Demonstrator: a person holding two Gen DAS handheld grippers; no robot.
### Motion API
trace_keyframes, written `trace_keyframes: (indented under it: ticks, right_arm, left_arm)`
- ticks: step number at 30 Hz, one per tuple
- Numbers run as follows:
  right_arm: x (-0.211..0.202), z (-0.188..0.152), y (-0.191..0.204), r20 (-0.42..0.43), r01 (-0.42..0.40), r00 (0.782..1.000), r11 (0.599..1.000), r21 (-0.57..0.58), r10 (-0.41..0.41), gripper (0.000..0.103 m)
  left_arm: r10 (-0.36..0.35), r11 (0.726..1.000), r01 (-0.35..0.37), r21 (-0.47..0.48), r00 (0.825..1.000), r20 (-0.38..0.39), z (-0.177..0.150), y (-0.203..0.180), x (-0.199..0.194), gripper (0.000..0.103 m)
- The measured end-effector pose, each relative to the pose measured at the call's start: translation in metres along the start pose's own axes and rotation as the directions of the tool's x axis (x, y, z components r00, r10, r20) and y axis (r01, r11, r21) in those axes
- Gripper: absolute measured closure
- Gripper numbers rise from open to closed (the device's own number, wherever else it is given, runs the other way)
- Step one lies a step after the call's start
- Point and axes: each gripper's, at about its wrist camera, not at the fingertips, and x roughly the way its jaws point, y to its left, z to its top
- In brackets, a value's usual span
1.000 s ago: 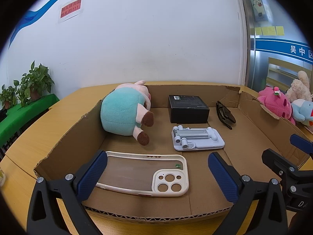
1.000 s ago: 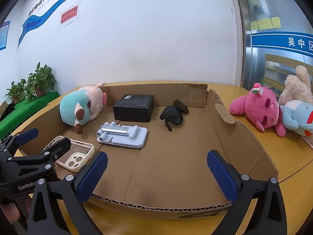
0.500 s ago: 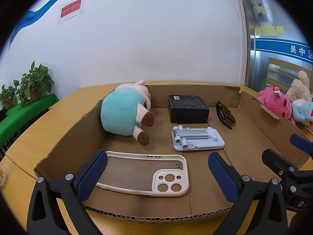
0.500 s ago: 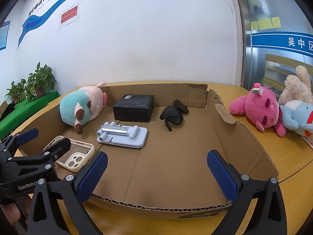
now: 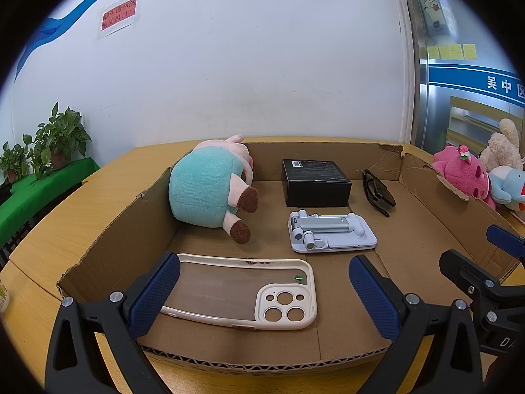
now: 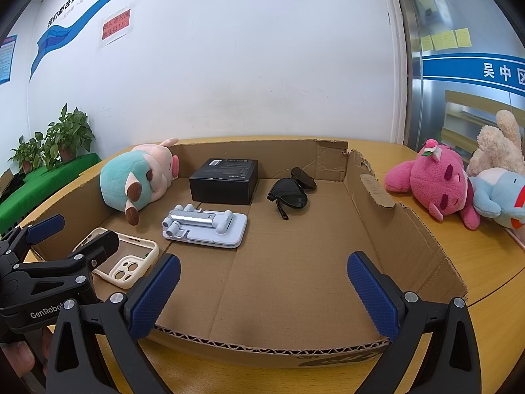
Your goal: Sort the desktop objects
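Note:
A shallow cardboard tray point(image 5: 108, 243) point(image 6: 413, 229) holds a teal and pink plush pig point(image 5: 210, 187) point(image 6: 137, 177), a black box point(image 5: 315, 182) point(image 6: 226, 180), black sunglasses point(image 5: 377, 192) point(image 6: 292, 192), a grey phone stand point(image 5: 331, 231) point(image 6: 206, 225) and a cream phone case point(image 5: 242, 290) point(image 6: 121, 262). My left gripper point(image 5: 262, 295) hangs open at the tray's near edge, just above the case. My right gripper point(image 6: 262, 292) is open over the tray's near right floor, holding nothing. The left gripper point(image 6: 46, 262) also shows in the right wrist view.
A pink plush point(image 6: 436, 180), a beige plush point(image 6: 498, 151) and a light blue plush point(image 6: 502, 197) lie on the wooden table point(image 6: 485, 262) right of the tray. Potted plants point(image 5: 55, 141) stand on a green surface at far left. A white wall rises behind.

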Motion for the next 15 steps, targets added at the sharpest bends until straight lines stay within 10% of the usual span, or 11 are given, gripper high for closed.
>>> trace_keyframes:
  ticks: [15]
  right_arm:
    - [0.0009,-0.0001,0.0001,-0.001,-0.001,1.000,1.000,-0.001,0.001,0.000]
  left_arm:
    - [-0.003,1.000,0.003,0.002,1.000,0.000,-0.0005,0.0004,0.0002,0.000]
